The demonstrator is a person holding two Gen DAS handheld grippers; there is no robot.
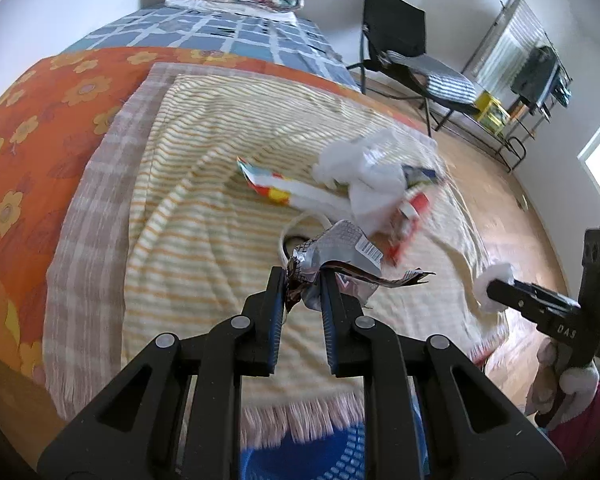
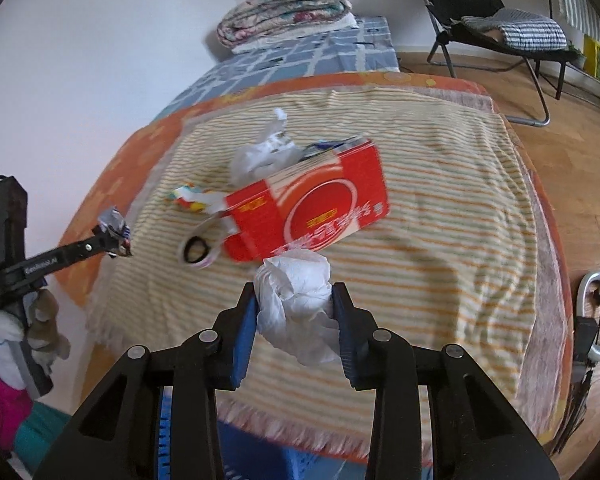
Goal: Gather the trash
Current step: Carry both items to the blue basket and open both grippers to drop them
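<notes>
My left gripper (image 1: pixel 303 280) is shut on a crumpled silver snack wrapper (image 1: pixel 336 258) and holds it above the striped blanket (image 1: pixel 204 216). My right gripper (image 2: pixel 296 300) is shut on a crumpled white tissue (image 2: pixel 296 296); it shows at the right of the left wrist view (image 1: pixel 494 286). On the blanket lie a red box (image 2: pixel 312 208), a white crumpled bag (image 2: pixel 260 152), a colourful wrapper (image 2: pixel 188 198) and a roll of tape (image 2: pixel 198 250). The left gripper with its wrapper shows at the left of the right wrist view (image 2: pixel 116 236).
The bed has an orange flowered cover (image 1: pixel 40 120) and a blue checked sheet (image 1: pixel 204 32) with folded quilts (image 2: pixel 284 8) at its head. A black folding chair (image 1: pixel 404 48) stands on the wooden floor (image 2: pixel 580 168). A ring light (image 2: pixel 596 312) lies at right.
</notes>
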